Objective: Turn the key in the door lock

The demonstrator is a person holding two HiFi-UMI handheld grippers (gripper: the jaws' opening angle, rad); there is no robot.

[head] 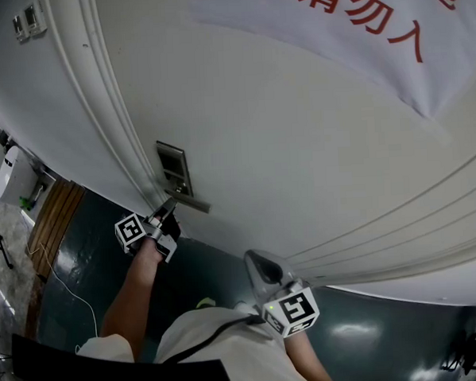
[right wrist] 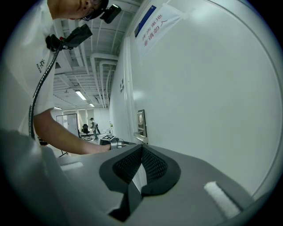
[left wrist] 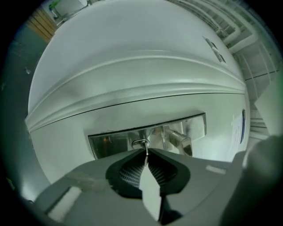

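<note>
The key (left wrist: 146,152) sits in the keyhole near the middle of the steel lock plate (left wrist: 110,142), just beside the lever handle (left wrist: 180,139). Its long axis runs straight into the door (left wrist: 132,66), tip buried in the lock. Its flat head faces out, seen edge-on in the left gripper view and crosswise to the plate's long sides. The left gripper (left wrist: 146,154) is level with the lock, its 2 jaws clenched on the key's head. In the head view it reaches the plate's lower end, just under the handle.

The right gripper (right wrist: 141,148) is held well back from the plate. Its jaws are pressed together with nothing between them.

The door is white and panelled, with the lock plate close to its edge by the frame. A paper notice (head: 348,21) with red characters is stuck higher up. The floor (head: 90,249) below is dark green and glossy. Beyond the door's edge, the right gripper view shows a bright open room with ceiling strip lights (right wrist: 80,95).
</note>
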